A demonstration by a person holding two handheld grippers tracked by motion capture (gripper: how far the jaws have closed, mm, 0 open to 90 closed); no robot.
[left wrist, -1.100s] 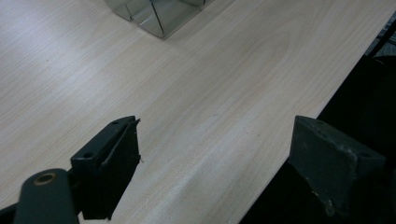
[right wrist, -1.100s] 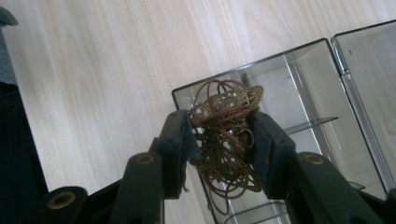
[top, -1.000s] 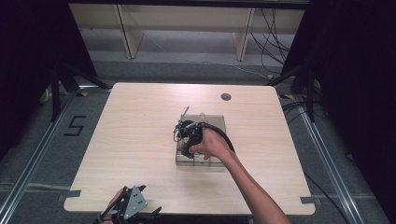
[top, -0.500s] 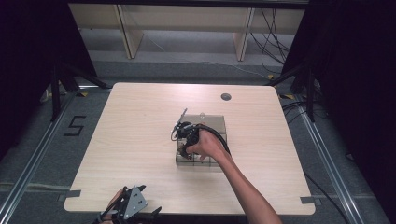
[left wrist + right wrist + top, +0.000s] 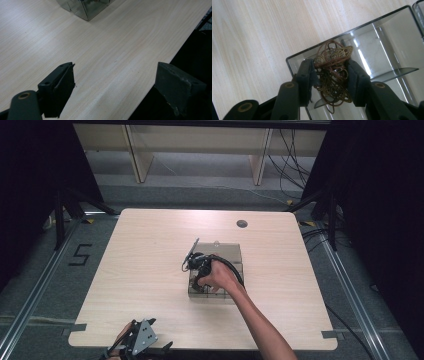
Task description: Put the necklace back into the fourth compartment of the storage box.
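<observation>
— Brass-coloured wire and filigree is what we see pinched in the right gripper (image 5: 330, 75): its two black jaws press from either side on a tangle of jewellery (image 5: 333, 72), thin loops and lacy leaf-shaped pieces bunched together.

— And where do we place that bundle?

— Over a corner compartment of the clear smoky plastic box (image 5: 387, 47). Part of the tangle rises above the jaw tips and part hangs below them, inside the box walls. We cannot tell whether it touches the bottom. A thin divider crosses the box farther in.

— From the high view?

— We see the right hand (image 5: 218, 276) wrapped around its gripper at the near-left part of the box (image 5: 233, 254), which sits a little right of the middle of the pale wooden table (image 5: 150, 270), with the forearm reaching in from the near edge.

— The other one?

— Our left gripper (image 5: 115, 82) hangs at the near edge of the table, jaws spread wide with nothing between them, well apart from the box (image 5: 85, 7).
</observation>
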